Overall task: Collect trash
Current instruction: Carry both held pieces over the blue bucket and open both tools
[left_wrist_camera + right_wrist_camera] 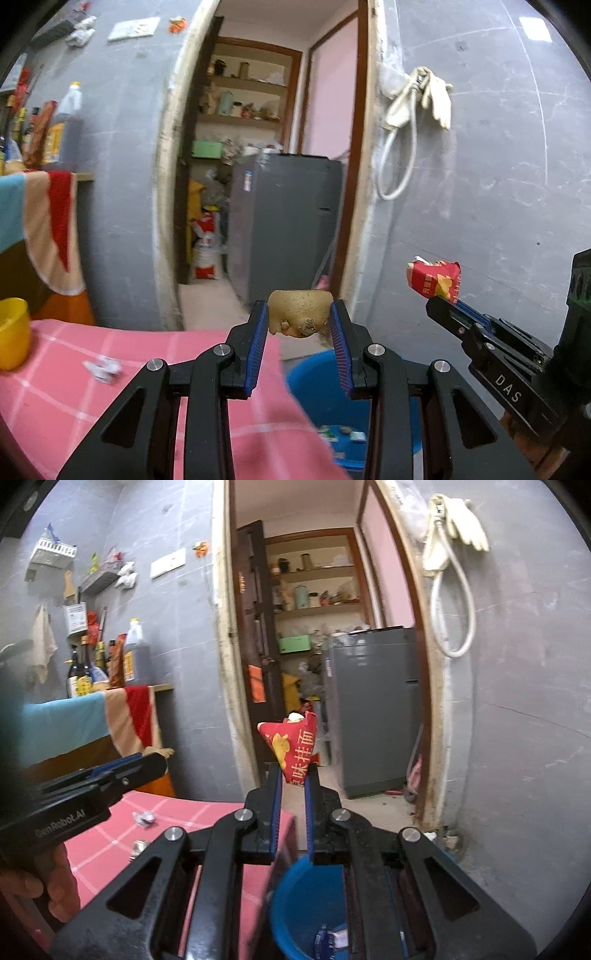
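Because both loads belong in the blue bucket (pixel 321 373) just below, the left gripper (pixel 298 314) clamps a potato peel (pixel 298 312) partway open, the right gripper (pixel 293 775) pinches a red wrapper (pixel 293 747) nearly closed.

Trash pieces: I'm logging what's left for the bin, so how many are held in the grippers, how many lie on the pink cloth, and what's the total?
Held in grippers: 2, the potato piece in the left gripper and the red wrapper in the right gripper.
On the pink cloth: 2, crumpled paper and a small shiny piece.
Total: 4
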`<state>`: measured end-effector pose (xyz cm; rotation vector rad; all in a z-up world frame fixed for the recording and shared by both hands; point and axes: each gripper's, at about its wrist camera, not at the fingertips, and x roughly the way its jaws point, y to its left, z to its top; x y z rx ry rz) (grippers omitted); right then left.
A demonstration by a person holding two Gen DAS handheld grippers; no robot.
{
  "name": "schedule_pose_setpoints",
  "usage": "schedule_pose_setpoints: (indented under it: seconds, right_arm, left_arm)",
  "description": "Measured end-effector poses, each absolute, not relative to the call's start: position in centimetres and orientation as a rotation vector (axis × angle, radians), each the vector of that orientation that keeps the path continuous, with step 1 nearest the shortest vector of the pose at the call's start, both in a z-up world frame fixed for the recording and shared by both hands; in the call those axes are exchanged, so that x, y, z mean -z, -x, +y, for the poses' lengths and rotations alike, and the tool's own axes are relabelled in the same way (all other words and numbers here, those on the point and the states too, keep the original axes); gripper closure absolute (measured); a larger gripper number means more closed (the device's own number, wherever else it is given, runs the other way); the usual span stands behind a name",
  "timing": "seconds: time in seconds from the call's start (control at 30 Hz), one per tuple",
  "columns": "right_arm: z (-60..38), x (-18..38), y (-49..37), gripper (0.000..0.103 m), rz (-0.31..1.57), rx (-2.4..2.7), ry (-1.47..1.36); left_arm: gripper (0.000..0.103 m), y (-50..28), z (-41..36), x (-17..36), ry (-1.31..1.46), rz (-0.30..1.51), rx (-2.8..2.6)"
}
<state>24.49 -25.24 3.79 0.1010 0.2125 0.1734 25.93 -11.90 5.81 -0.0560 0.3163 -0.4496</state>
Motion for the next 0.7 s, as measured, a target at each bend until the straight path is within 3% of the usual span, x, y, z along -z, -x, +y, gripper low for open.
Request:
schedule_pose_setpoints:
  seconds: [0.7]
  right_arm:
    - [-31.7,0.3,-26.6,0.092,0.444,-0.054,-0.116]
  left_arm:
    - [0.073,-32.2,-19.1,-0.2,0.101,0.697,0.545]
